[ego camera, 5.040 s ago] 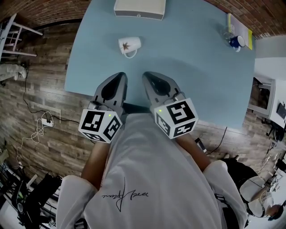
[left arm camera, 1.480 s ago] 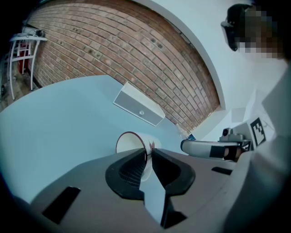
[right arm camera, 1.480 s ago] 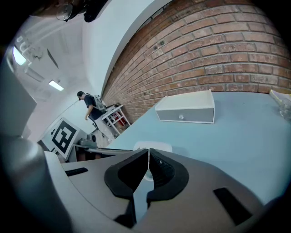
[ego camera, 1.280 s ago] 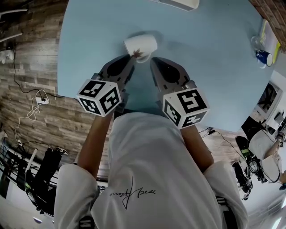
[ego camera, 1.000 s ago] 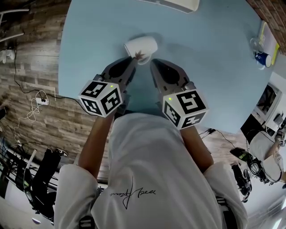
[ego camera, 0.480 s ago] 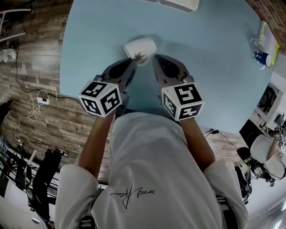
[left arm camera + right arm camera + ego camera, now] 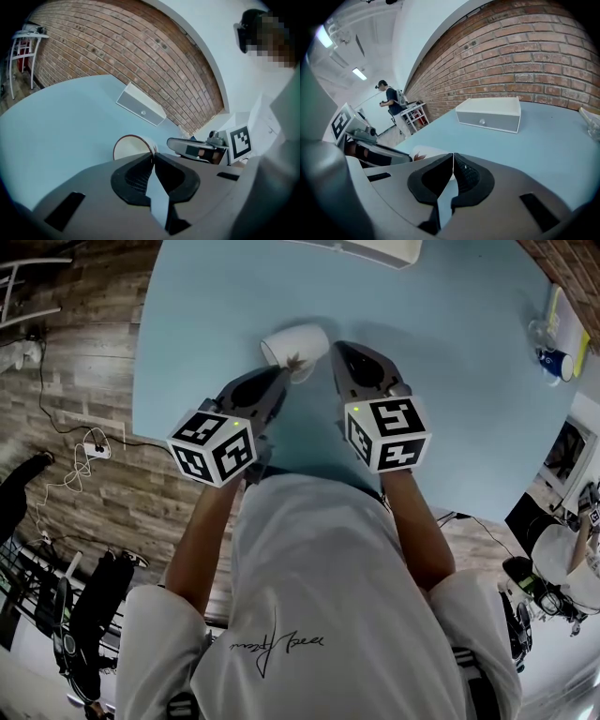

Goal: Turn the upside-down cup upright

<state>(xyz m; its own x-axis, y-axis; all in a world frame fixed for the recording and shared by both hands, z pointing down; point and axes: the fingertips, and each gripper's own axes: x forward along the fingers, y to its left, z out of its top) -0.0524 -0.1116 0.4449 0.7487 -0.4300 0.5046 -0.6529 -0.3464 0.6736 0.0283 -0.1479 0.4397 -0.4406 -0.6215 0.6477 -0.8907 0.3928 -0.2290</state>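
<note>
A white ceramic cup [image 7: 293,341] with a brown leaf print lies on its side on the pale blue table [image 7: 450,381], neither upside down nor upright, near the table's front edge and well short of the flat white drawer box [image 7: 361,247] at the far edge. The left gripper [image 7: 284,374] points at the cup from the near left. In the left gripper view its two dark padded jaws are pressed together with nothing between them, and the tips of the left gripper [image 7: 153,155] sit just beside the brown-rimmed open mouth of the cup [image 7: 132,146], which faces this camera. Whether the tips touch the rim cannot be told. The right gripper [image 7: 337,346] reaches in just beside the cup's right side. In its own view the jaws of the right gripper [image 7: 453,155] are likewise closed on nothing, with the cup [image 7: 424,152] showing low and to the left just past the tips. The drawer box [image 7: 490,114] stands farther back, in front of a red-brick wall [image 7: 525,51].
</note>
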